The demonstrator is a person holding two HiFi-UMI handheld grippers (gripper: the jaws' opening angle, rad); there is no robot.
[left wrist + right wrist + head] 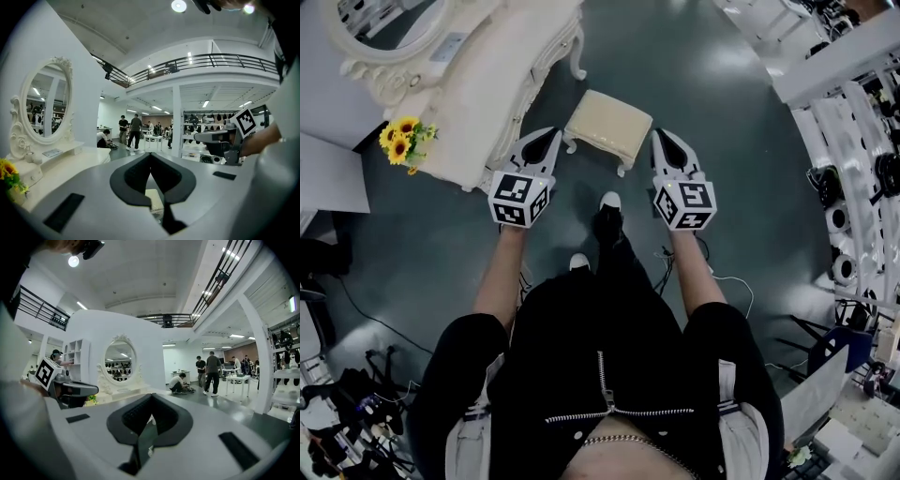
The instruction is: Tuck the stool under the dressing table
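**Head view: stool out on the floor, both grippers closed beside it**

The stool (609, 125), cream with a padded top and carved legs, stands on the dark floor just off the front corner of the dressing table (492, 89), out in the open and not beneath it. The left gripper (554, 134) is at the stool's near left corner and the right gripper (661, 134) at its near right corner. Both tips are just beside the stool, and whether either touches it cannot be told.

In the left gripper view the jaws are together with nothing clamped, and a patch of the stool's pale top (155, 200) shows below them. In the right gripper view the jaws are likewise together and empty.

On the dressing table sit an oval mirror (389, 21) in an ornate white frame and a bunch of sunflowers (405, 139) at its near end. The person's shoes (607, 210) are on the floor behind the stool. Several people (135, 132) stand or crouch far back in the hall.
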